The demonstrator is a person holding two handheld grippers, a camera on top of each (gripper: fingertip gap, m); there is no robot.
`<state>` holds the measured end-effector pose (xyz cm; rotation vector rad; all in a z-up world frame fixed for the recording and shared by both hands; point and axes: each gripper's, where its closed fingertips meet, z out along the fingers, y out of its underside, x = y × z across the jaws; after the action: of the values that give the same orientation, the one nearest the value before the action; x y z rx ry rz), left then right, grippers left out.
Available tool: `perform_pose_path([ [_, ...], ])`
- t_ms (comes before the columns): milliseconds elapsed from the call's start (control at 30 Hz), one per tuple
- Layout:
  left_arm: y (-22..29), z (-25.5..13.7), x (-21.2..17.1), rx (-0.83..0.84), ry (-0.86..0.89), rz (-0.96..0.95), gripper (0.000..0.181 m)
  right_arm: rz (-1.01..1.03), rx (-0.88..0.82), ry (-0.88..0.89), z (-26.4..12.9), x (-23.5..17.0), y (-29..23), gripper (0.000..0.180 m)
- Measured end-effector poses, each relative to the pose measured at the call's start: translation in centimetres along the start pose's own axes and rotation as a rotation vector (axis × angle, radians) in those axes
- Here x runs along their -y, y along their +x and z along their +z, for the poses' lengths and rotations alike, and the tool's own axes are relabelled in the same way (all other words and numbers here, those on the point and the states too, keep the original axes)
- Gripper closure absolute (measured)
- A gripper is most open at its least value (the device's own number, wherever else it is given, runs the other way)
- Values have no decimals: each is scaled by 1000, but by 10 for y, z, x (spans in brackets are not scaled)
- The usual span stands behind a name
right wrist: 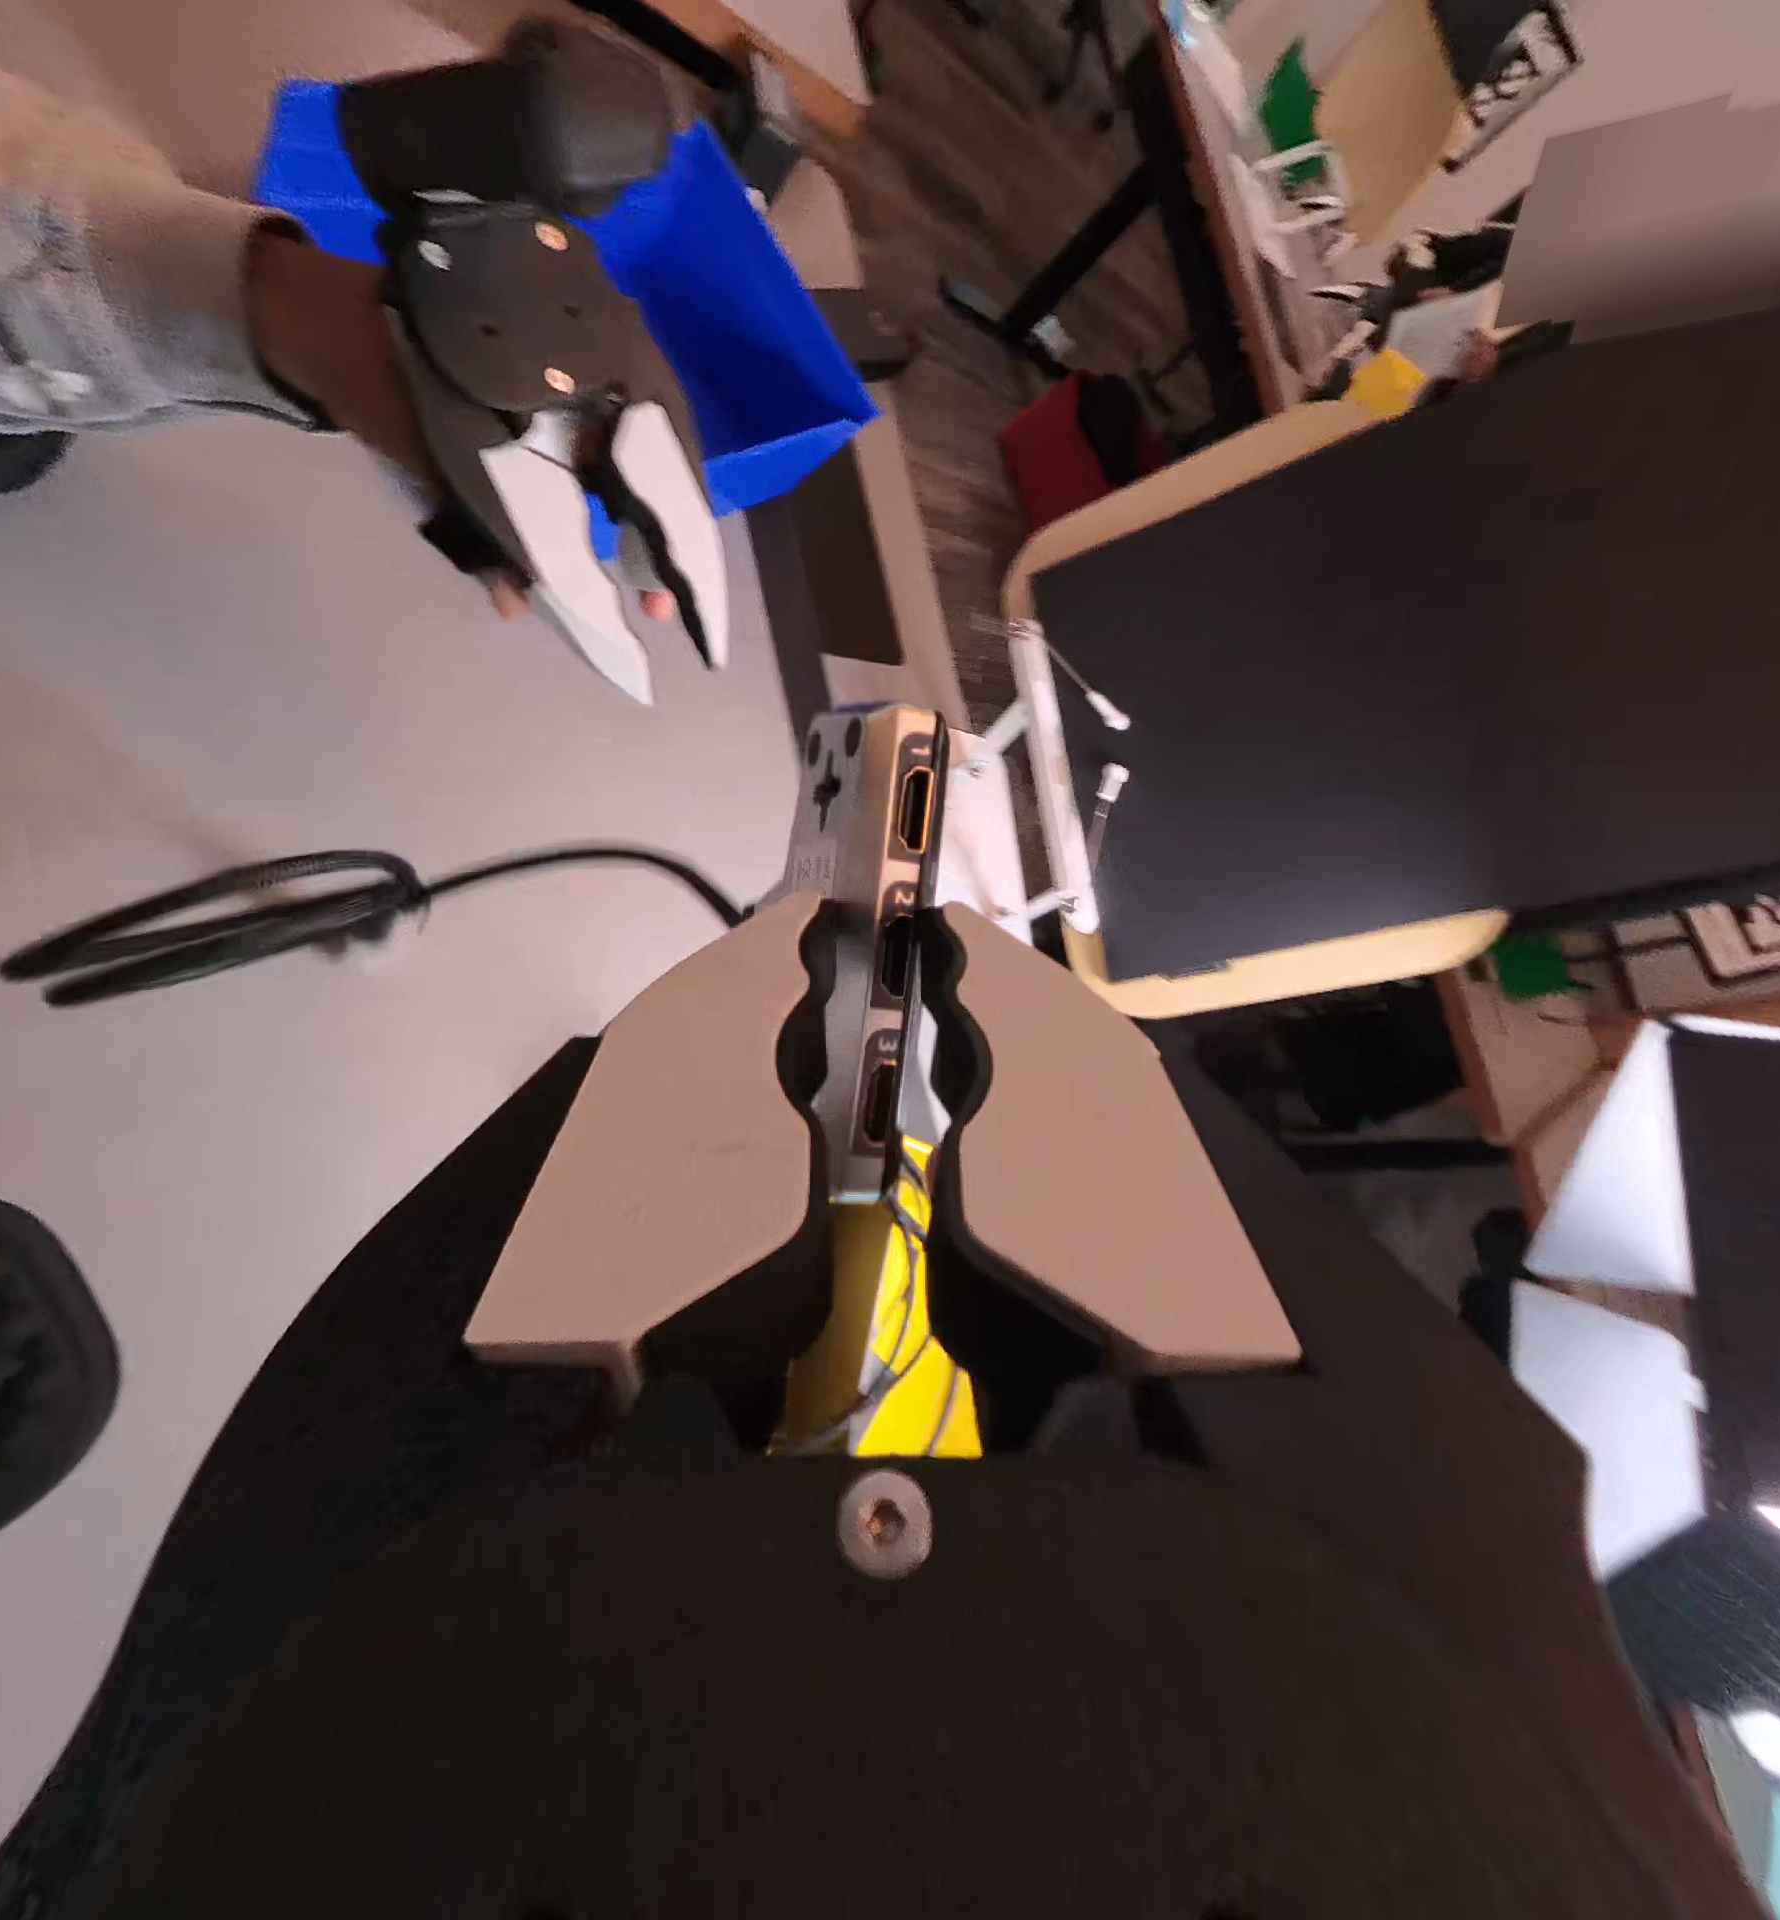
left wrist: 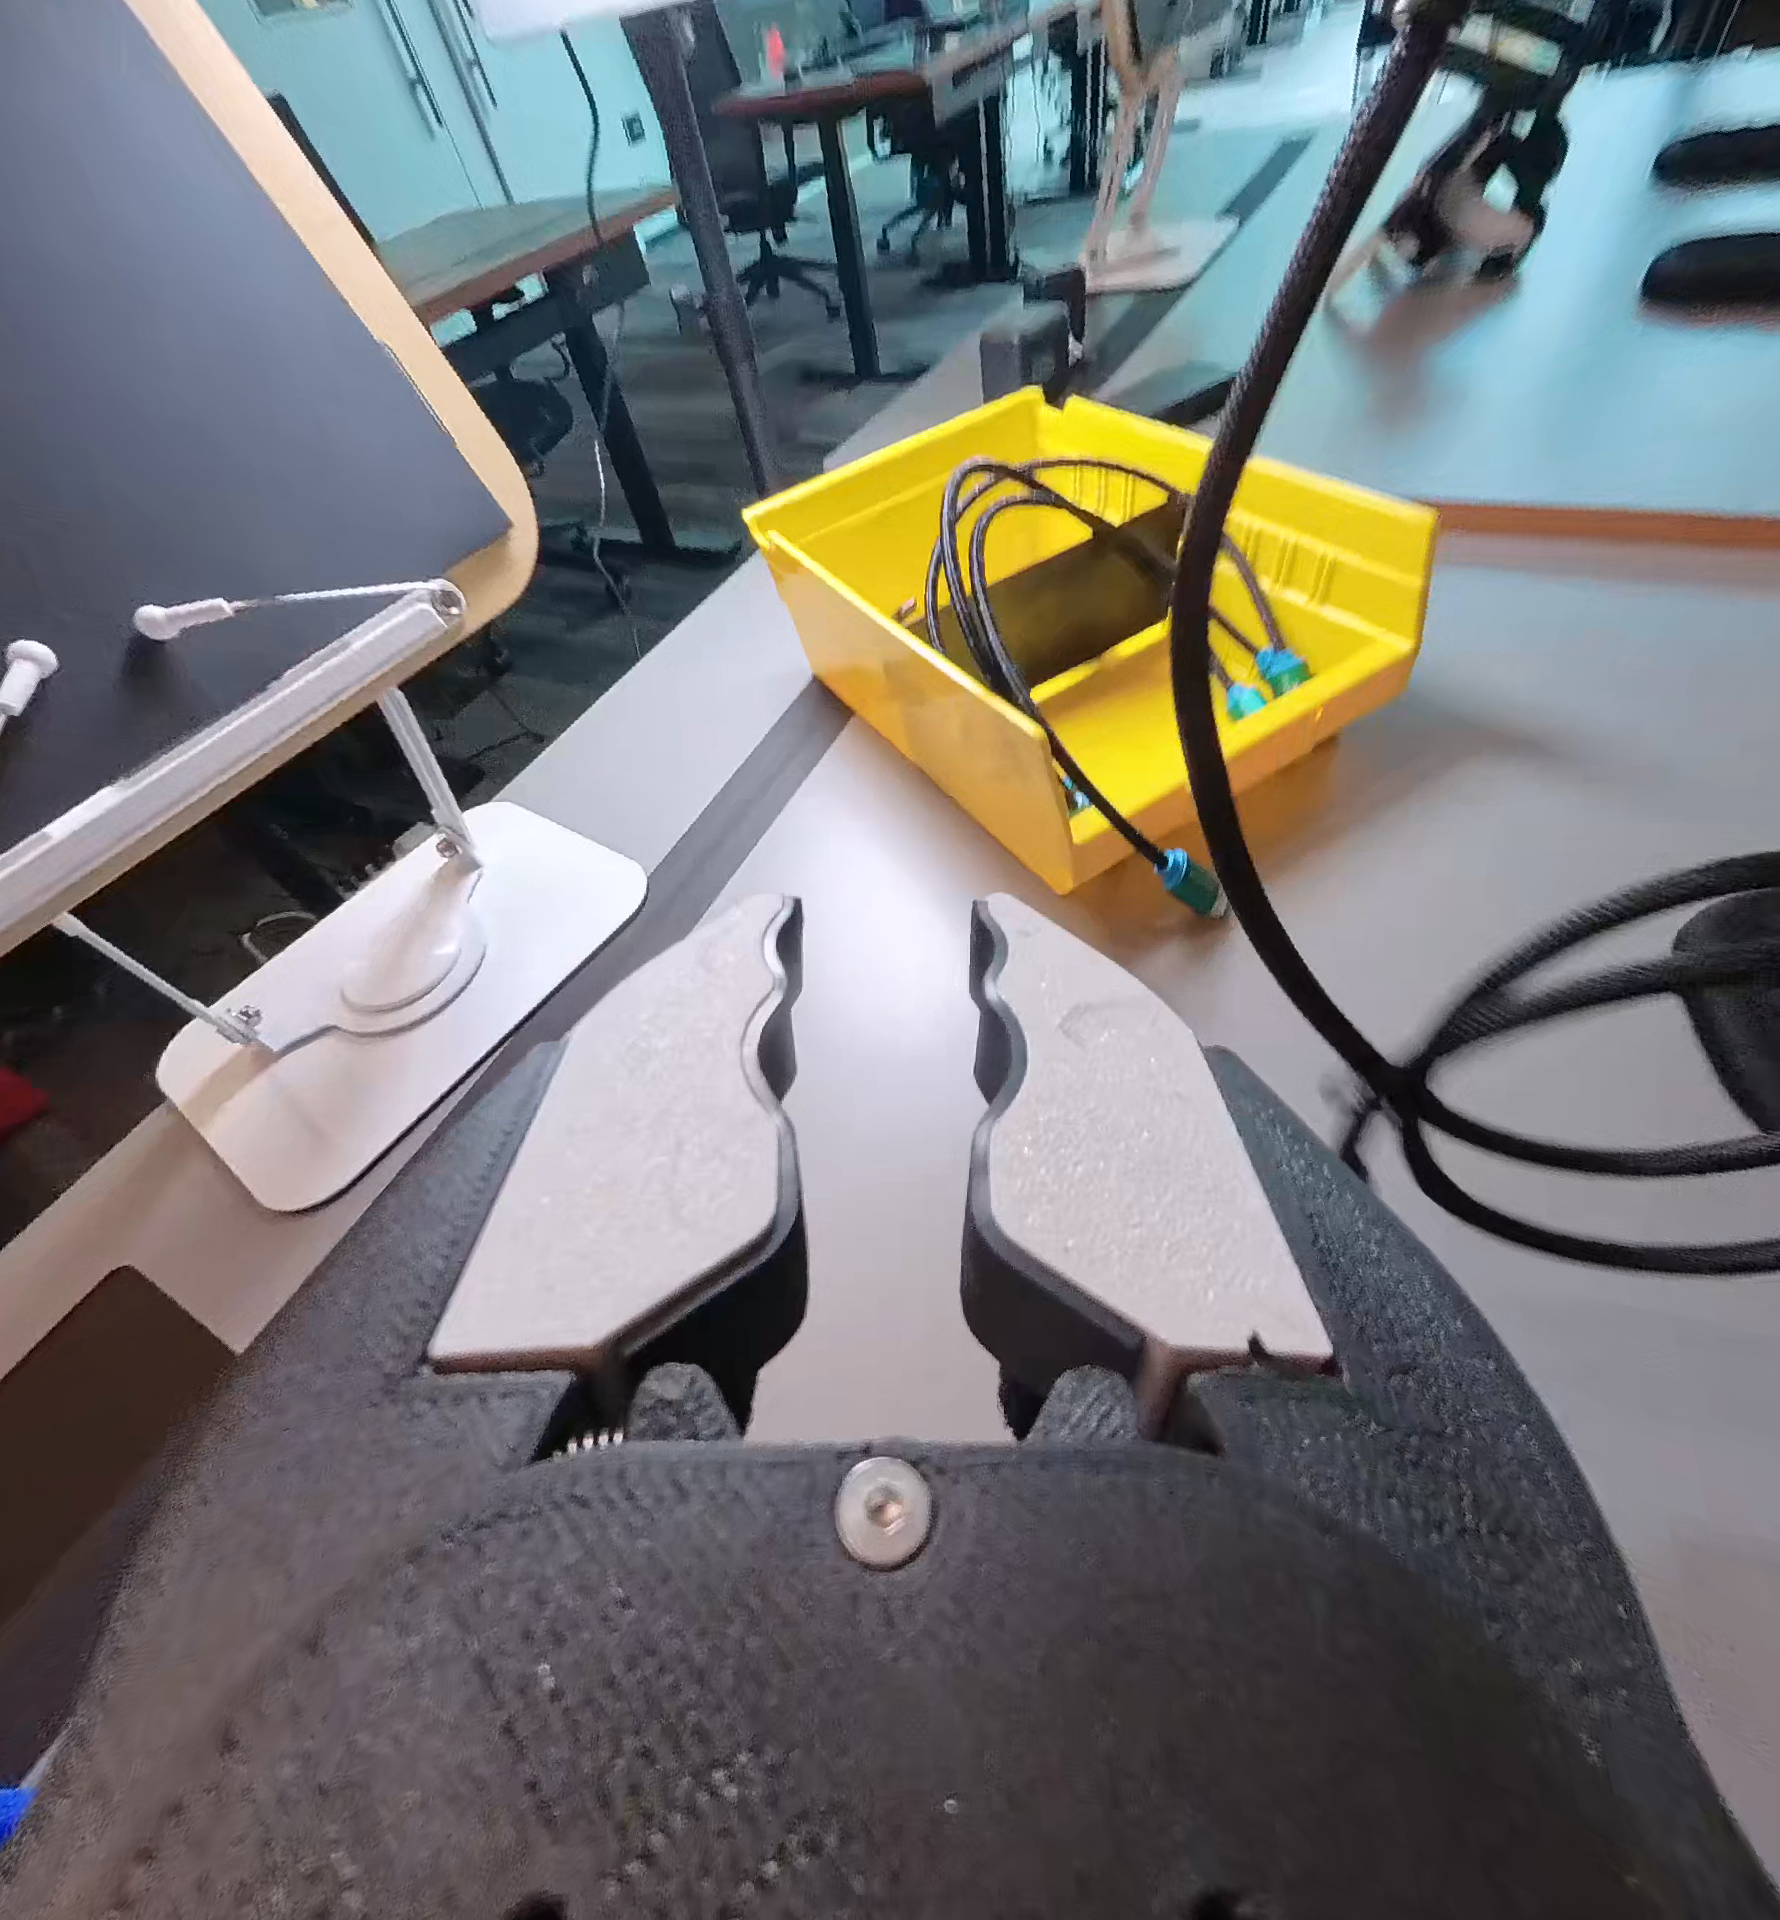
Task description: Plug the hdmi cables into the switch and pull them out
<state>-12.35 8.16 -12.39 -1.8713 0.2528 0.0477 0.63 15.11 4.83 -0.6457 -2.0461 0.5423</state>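
Right claw [right wrist: 878, 997] was clamped on the switch [right wrist: 870, 935], long axis along its fingers, ports exposed. Left claw [left wrist: 884, 940] was wide and empty; cables [left wrist: 1192, 883] lay ahead-right in the yellow bin [left wrist: 907, 644], nearest it.

L gripper [left wrist: 886, 925]: jaws apart, nothing between them; both fingers level, pointing fwd over the tabletop, not touching it as far as visible. Seen from the right wrist view, L gripper [right wrist: 673, 665] hangs tilted, tips angled down, with the person's hand [right wrist: 512, 551] in a dark fingerless glove wrapped under its body; grey sleeve behind. R gripper [right wrist: 875, 925]: jaws closed in, pads clamped on both flat sides of a thin body, fingers pointing fwd. Grippers well apart.
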Motion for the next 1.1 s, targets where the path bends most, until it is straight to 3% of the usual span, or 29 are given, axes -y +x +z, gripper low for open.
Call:
perform_pose_path([
  [400, -10, -17, 15, 12, 97, -50, 152, 18, -444, -135, -51, -27, 132, 166],
  [600, -8, -12, 12, 2, 86, -52, 152, 6, -644, -106, -60, -36, 175, 180],
  [967, -13, -14, 9, 9, 77, -55, 153, 89, -431, -96, 10, -86, 96, 180],
  [1100, -13, -13, 6, 9, 66, -58, 152, 91, -264, -106, 34, -99, 43, 177],
])
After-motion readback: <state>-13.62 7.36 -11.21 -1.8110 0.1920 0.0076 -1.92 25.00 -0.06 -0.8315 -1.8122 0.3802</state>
